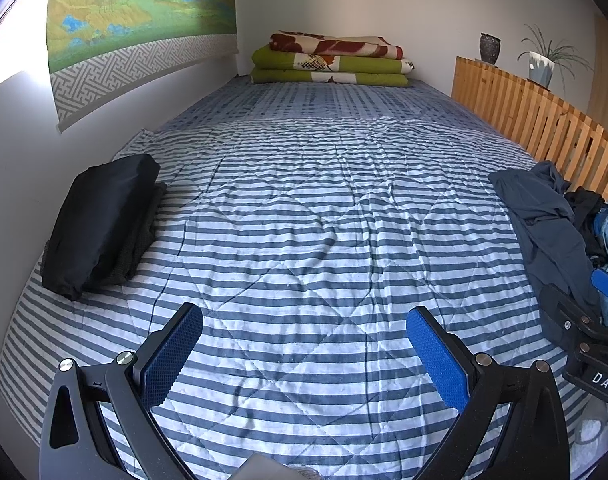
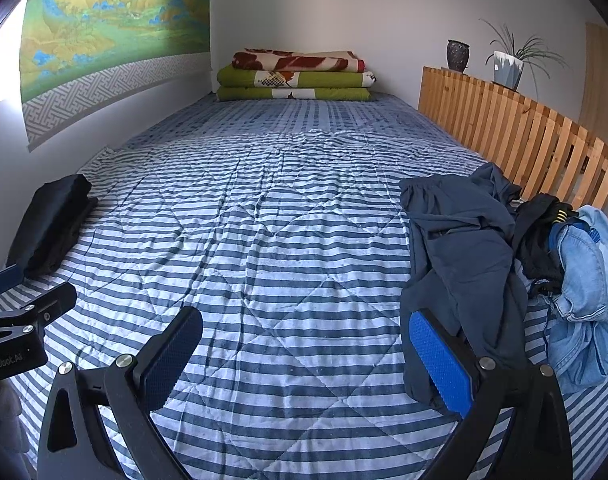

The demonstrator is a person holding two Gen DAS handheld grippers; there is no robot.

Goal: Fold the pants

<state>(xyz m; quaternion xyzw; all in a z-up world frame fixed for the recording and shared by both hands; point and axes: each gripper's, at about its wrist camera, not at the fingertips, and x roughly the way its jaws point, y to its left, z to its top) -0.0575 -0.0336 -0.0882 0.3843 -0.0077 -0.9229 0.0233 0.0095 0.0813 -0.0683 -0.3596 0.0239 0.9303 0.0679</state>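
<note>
Pants [image 2: 459, 240] lie crumpled on striped quilt [image 2: 264, 260] by the right gripper [image 2: 304, 360]; both grippers, including the left gripper [image 1: 304, 352], spread wide, empty.

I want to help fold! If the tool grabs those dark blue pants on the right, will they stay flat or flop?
Probably flop: the dark blue pants already lie crumpled in soft folds. They look thin, so likely light. One leg may drag on the striped quilt.
</note>
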